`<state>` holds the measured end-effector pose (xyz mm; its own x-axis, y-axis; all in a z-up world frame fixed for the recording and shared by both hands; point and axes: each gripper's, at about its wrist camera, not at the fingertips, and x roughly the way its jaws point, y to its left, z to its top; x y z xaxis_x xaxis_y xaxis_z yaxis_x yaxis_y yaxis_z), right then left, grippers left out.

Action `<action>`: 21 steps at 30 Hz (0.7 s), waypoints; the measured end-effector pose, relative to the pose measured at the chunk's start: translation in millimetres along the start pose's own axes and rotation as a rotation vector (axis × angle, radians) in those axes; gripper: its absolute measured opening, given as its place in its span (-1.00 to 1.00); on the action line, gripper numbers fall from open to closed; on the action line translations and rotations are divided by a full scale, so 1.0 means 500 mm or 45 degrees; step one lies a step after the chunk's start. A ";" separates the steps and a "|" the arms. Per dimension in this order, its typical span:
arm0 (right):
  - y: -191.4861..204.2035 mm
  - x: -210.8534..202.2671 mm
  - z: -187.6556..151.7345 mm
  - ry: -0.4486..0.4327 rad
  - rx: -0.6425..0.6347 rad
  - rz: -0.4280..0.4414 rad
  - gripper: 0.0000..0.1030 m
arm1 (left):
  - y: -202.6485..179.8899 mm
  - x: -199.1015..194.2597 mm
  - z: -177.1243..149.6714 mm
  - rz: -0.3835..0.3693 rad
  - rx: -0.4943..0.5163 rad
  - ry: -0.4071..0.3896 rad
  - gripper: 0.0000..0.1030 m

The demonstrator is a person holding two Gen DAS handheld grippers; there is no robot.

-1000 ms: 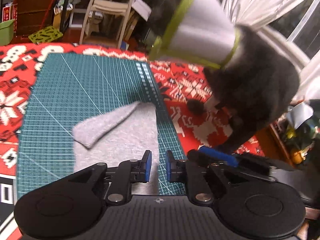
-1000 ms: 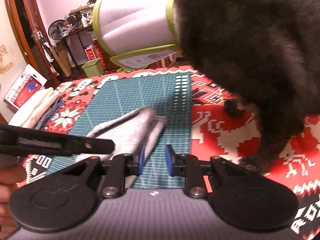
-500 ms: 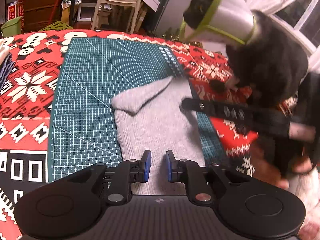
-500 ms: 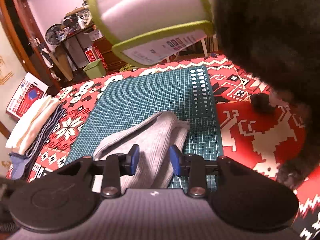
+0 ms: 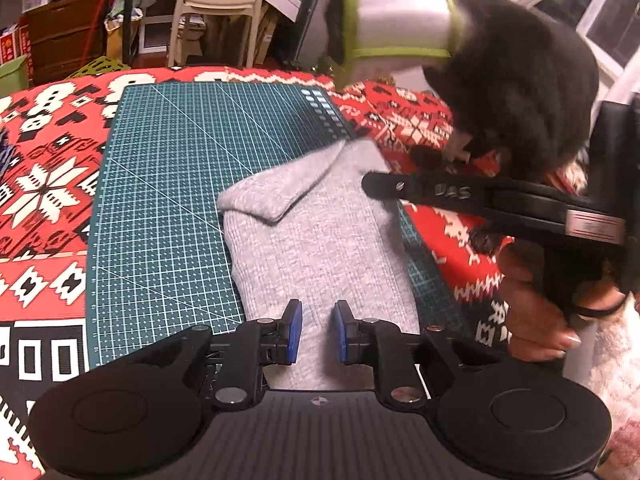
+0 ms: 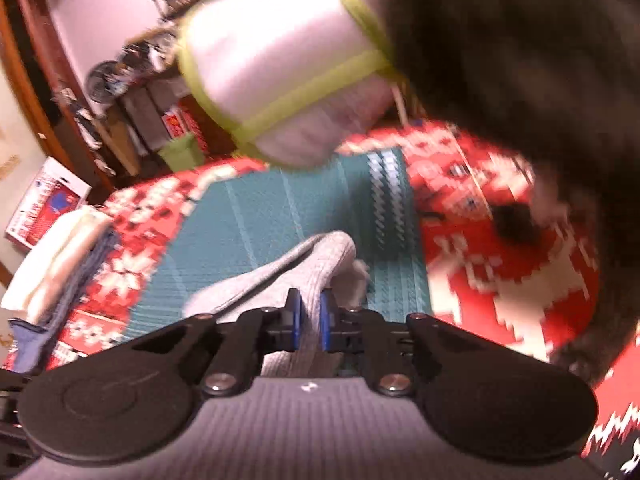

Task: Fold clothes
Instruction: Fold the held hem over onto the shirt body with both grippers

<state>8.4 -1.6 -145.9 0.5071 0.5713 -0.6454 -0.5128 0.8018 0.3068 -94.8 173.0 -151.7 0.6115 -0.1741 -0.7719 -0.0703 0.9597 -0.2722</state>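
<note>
A grey knit garment (image 5: 316,240) lies partly folded on the green cutting mat (image 5: 168,184), one flap turned over at its far left corner. My left gripper (image 5: 318,332) hovers open over the garment's near edge, nothing pinched between its blue pads. My right gripper (image 5: 372,183) reaches in from the right, its tip at the garment's far right edge. In the blurred right wrist view the right gripper (image 6: 310,316) is shut on a raised fold of the grey garment (image 6: 288,272), above the mat (image 6: 256,216).
A dark cat (image 5: 520,88) in a white cone collar (image 5: 396,20) stands on the red patterned cloth (image 5: 416,120) just right of the mat, close over the right gripper. A hand (image 5: 532,312) holds that gripper. Folded clothes (image 6: 60,256) are stacked at the left. A chair (image 5: 216,0) stands behind.
The right gripper's pads have closed on the garment's edge and lifted a fold. The cat's coned head has swung over the mat. The left gripper stays open.
</note>
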 end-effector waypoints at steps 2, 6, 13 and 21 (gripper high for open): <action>-0.013 0.013 -0.011 0.016 0.036 -0.002 -0.71 | -0.001 0.002 -0.001 0.005 0.017 0.002 -0.66; -0.021 -0.007 -0.014 -0.005 0.039 -0.015 -0.45 | 0.006 -0.003 0.001 -0.001 0.022 0.004 -0.66; 0.006 -0.100 -0.031 -0.023 -0.019 0.039 -0.45 | 0.027 -0.033 -0.002 -0.048 -0.020 -0.009 -0.67; 0.081 -0.133 -0.110 0.125 -0.131 0.159 -0.82 | 0.011 -0.046 -0.034 -0.070 0.053 -0.012 -0.72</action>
<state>-84.3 -16.7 -128.8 0.3676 0.6414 -0.6734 -0.6382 0.7007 0.3191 -122.5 178.4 -145.0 0.6207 -0.2252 -0.7510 -0.0033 0.9571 -0.2897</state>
